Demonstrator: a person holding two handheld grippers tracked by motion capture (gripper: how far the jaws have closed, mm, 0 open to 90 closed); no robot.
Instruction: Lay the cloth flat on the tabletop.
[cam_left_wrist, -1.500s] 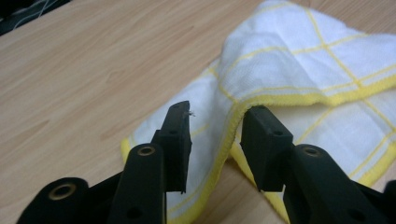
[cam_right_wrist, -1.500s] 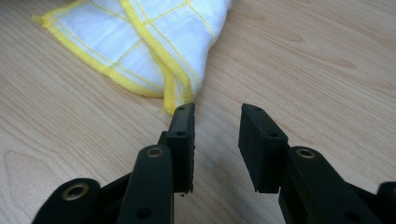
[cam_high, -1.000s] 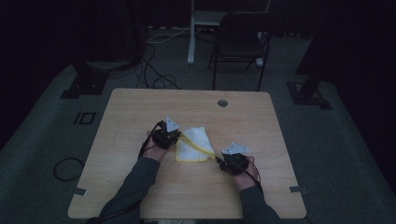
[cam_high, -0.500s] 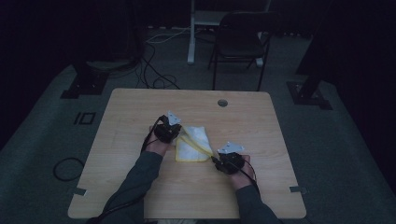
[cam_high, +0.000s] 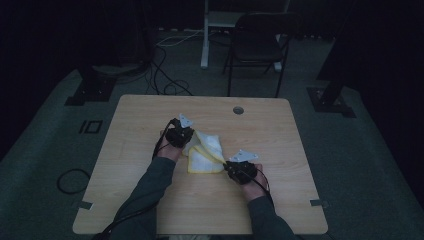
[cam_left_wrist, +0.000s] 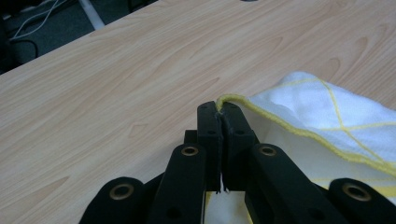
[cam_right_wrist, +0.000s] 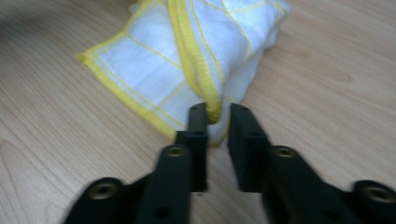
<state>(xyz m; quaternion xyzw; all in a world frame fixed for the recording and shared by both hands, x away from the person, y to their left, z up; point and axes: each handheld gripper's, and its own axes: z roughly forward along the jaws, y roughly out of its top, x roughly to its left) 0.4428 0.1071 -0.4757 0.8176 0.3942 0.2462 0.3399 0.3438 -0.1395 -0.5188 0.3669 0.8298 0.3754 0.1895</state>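
A white cloth (cam_high: 205, 152) with yellow hem and grid lines lies crumpled at the middle of the wooden table (cam_high: 150, 115). My left gripper (cam_high: 187, 144) is at its left corner. In the left gripper view the gripper (cam_left_wrist: 219, 112) is shut on the yellow hem, and the cloth (cam_left_wrist: 327, 116) trails off to the right. My right gripper (cam_high: 226, 163) is at the cloth's near right edge. In the right gripper view its jaws (cam_right_wrist: 218, 112) have just been closing around a raised fold of the cloth (cam_right_wrist: 196, 51). A gap still shows beside the hem.
A round cable hole (cam_high: 238, 110) sits near the table's far edge. Beyond the table stand a dark chair (cam_high: 257, 45) and a white post (cam_high: 205, 35). Cables (cam_high: 70, 180) lie on the floor at the left. Bare wood surrounds the cloth.
The left hand has shifted a little away from the person, taking the cloth's corner with it. The cloth is more bunched between the grippers. The right hand has hardly moved.
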